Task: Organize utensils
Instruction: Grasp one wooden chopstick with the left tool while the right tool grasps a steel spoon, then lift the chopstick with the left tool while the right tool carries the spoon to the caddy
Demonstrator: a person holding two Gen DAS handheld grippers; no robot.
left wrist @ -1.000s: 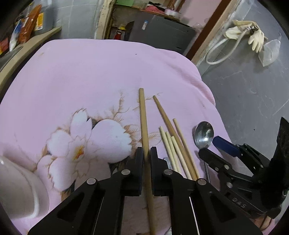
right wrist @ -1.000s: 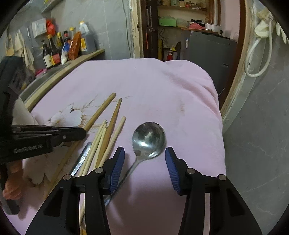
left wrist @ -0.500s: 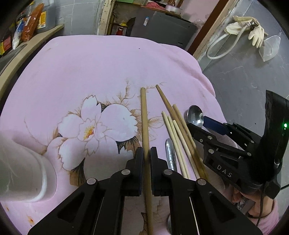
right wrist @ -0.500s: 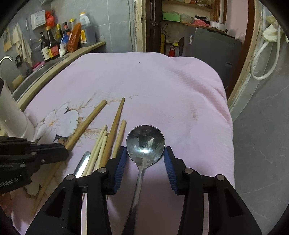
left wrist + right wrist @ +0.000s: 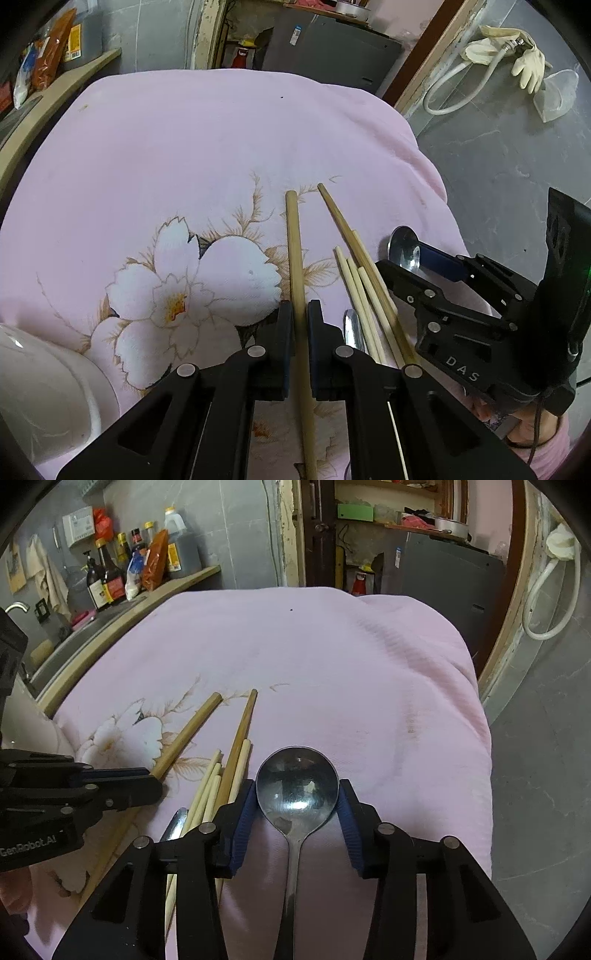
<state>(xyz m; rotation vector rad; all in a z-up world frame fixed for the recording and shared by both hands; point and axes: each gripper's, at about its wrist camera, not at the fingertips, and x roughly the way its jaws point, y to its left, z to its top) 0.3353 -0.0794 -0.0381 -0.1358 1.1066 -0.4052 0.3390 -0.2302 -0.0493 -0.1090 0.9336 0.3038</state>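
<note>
Two grippers work beside the chopstick pile (image 5: 373, 295): left gripper (image 5: 300, 314) clamps a thick wooden stick (image 5: 295, 251), right gripper (image 5: 297, 801) pinches the spoon (image 5: 297, 786) bowl.

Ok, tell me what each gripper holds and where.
The left gripper is shut on a thick chopstick, around mid-length. The right gripper grips the spoon across its bowl.

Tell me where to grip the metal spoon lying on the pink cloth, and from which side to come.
Grip the metal spoon across its bowl, coming down from above along the handle line. It lies flat, bowl up, handle toward the camera. The right gripper already has a blue pad at each rim. The thin handle sits tight on the pink cloth, so it is harder to pinch.
</note>
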